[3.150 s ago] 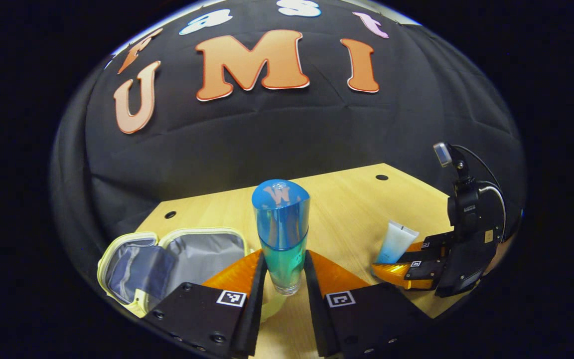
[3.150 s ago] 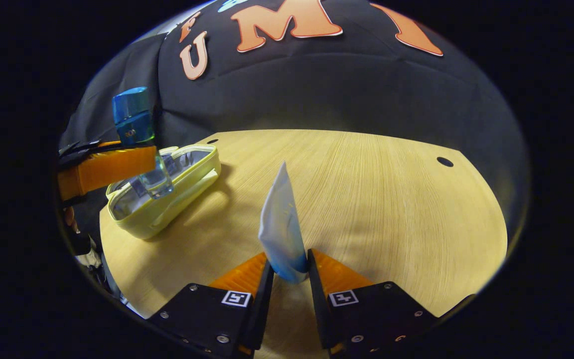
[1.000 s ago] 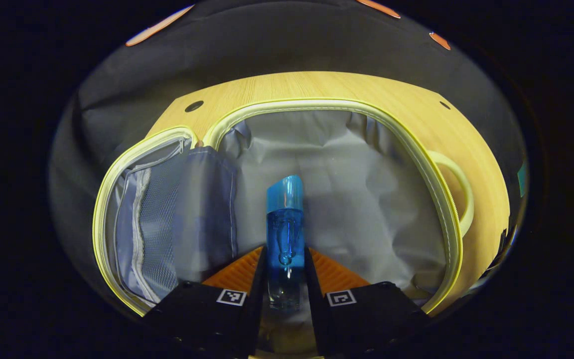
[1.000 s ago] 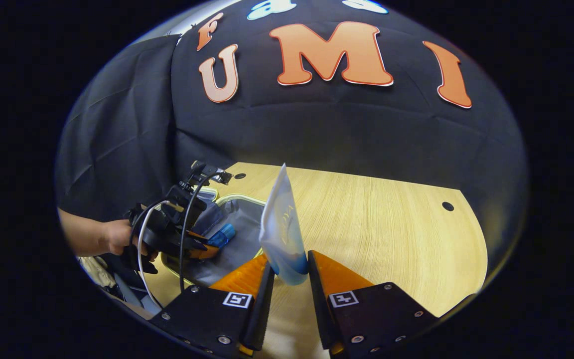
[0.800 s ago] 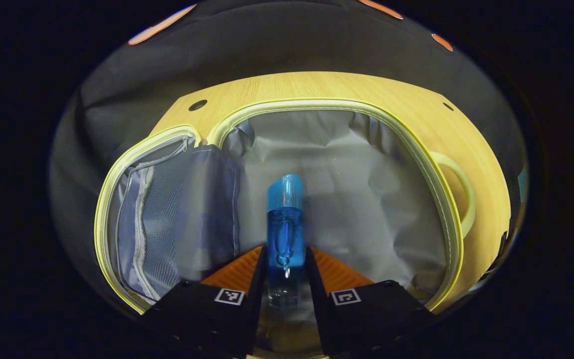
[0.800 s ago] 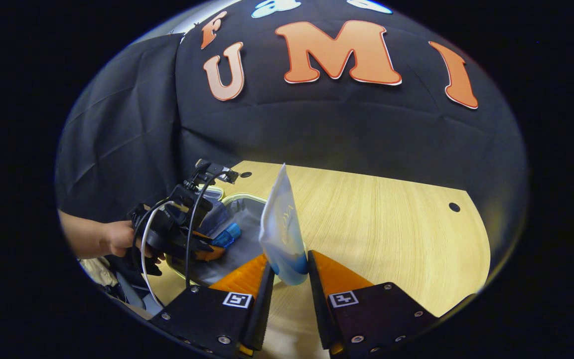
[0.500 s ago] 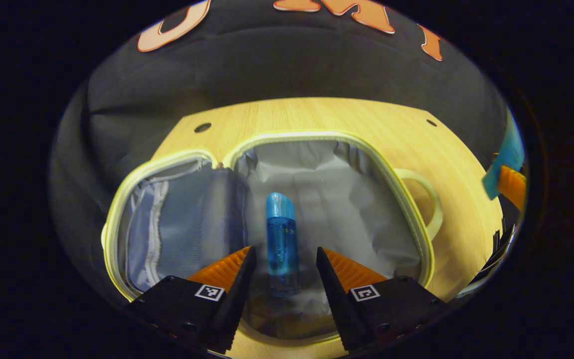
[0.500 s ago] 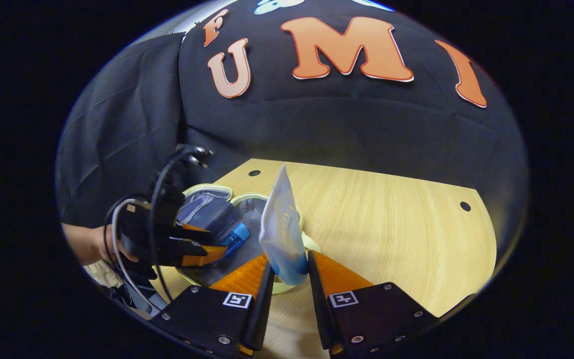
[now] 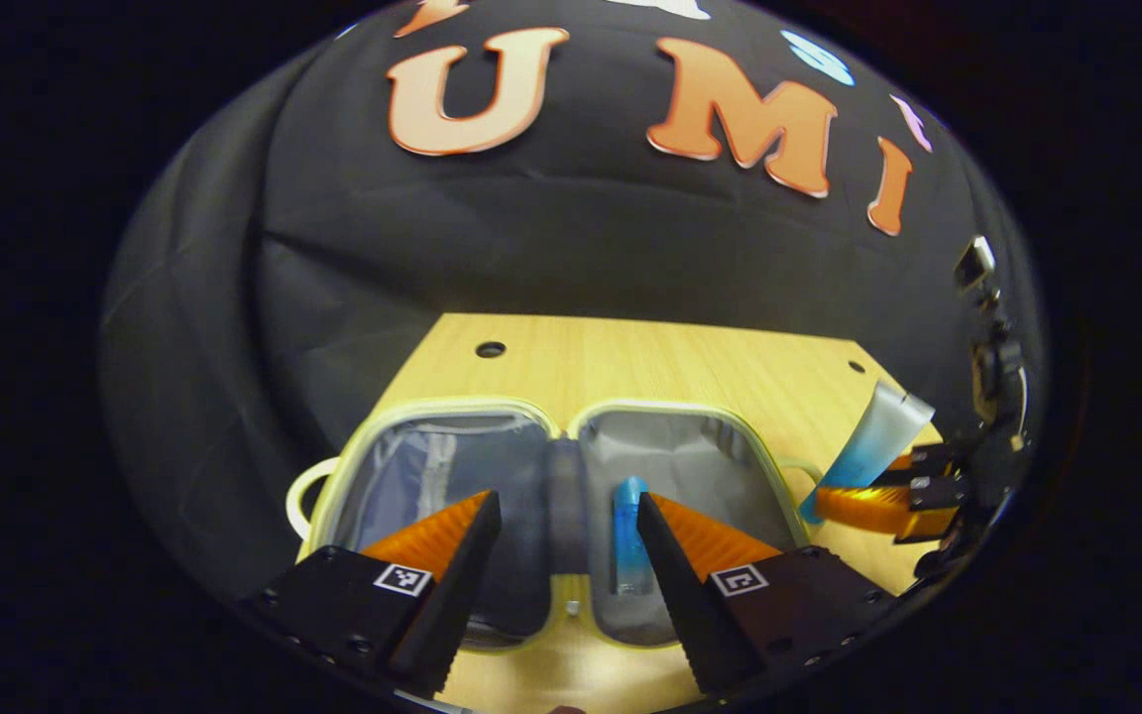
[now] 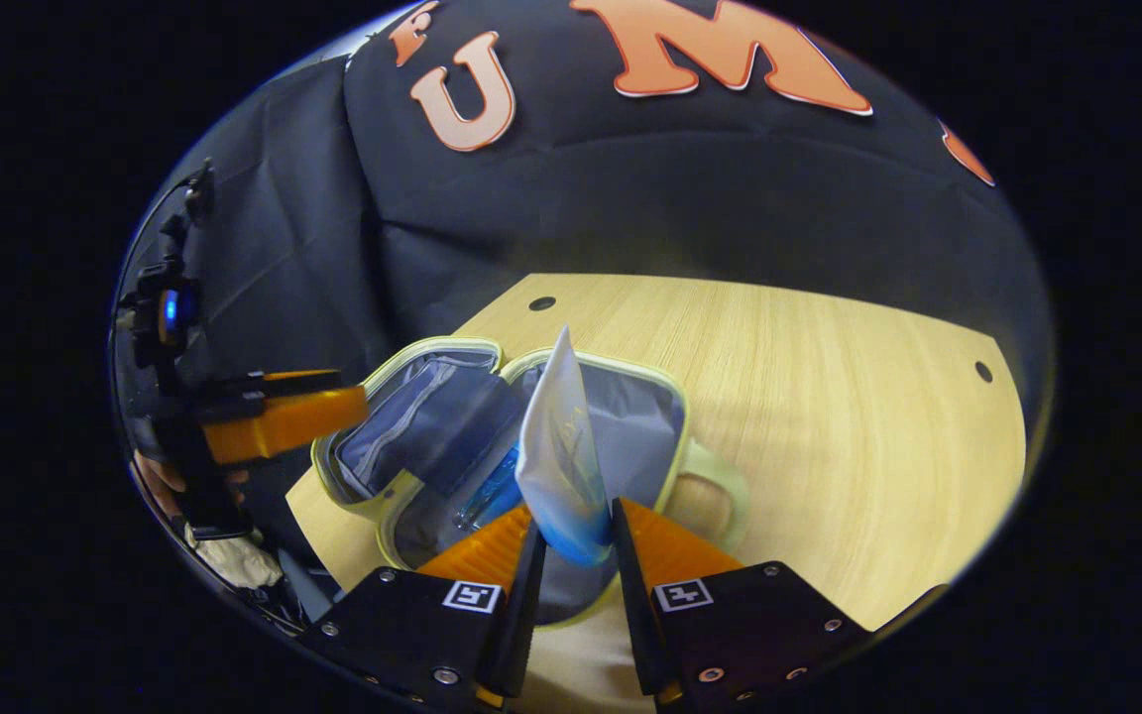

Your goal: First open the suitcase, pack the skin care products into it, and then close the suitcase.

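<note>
Now my right gripper (image 10: 571, 540), jaws clamped on the upright tube (image 10: 561, 456), hangs directly over the open suitcase (image 10: 675, 436) near the table's left edge; left gripper (image 9: 561, 540) gapes empty above the bottle (image 9: 628, 535) lying inside.

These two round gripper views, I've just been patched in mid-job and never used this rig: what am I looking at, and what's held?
Each picture comes from a camera riding on a hand-held two-finger gripper, looking forward along its own fingers.

Left gripper view: the left gripper is open and holds nothing. Below it, on the wooden table, the small yellow suitcase lies unzipped and flat. A blue bottle lies in its right half. Far right is the other gripper with its tube.

Right gripper view: the right gripper is shut on a white and blue tube, upright, over the suitcase. The left gripper appears at the left, off to the side.

One product is packed; the tube isn't yet.
</note>
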Demonstrator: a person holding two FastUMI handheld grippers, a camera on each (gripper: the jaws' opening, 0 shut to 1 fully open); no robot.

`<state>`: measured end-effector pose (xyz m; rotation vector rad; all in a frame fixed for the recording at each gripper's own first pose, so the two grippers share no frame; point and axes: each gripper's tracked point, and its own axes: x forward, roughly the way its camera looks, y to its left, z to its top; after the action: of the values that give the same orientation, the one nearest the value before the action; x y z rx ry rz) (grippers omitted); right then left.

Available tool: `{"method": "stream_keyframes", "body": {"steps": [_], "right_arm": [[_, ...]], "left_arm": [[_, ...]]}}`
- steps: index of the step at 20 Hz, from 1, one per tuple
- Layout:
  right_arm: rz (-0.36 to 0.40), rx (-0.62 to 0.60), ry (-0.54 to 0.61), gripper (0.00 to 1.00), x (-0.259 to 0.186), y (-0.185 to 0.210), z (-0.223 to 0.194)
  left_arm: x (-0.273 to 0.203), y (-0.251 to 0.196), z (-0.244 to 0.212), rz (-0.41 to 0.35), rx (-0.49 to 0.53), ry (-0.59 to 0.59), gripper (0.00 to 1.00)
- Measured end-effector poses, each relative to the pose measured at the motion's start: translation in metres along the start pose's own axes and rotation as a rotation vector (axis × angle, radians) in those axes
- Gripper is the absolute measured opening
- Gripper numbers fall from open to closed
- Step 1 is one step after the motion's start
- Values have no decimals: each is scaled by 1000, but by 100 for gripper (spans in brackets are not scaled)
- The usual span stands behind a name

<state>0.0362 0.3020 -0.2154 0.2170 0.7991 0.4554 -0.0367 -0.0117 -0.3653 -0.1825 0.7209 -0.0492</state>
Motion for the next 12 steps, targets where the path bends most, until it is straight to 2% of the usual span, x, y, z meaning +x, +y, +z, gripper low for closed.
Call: {"method": "stream_keyframes", "body": {"steps": [6, 8, 9, 10, 11, 12], "right_arm": [[-22, 71, 95, 42, 32, 13, -17], [-35, 96, 133, 42, 40, 15, -28], [-43, 107, 149, 38, 43, 15, -30], [-46, 120, 163, 38, 47, 15, -33], [-47, 136, 175, 42, 52, 18, -35], [-54, 153, 189, 42, 58, 19, -38]], "left_arm": [[-46, 89, 27, 125, -44, -64, 89], [-49, 119, 22, 175, -57, -59, 89], [-46, 132, 17, 196, -65, -54, 89], [-45, 146, 11, 217, -76, -42, 89], [-47, 158, 5, 234, -88, -34, 89], [-47, 167, 2, 248, -101, -29, 89]]}}
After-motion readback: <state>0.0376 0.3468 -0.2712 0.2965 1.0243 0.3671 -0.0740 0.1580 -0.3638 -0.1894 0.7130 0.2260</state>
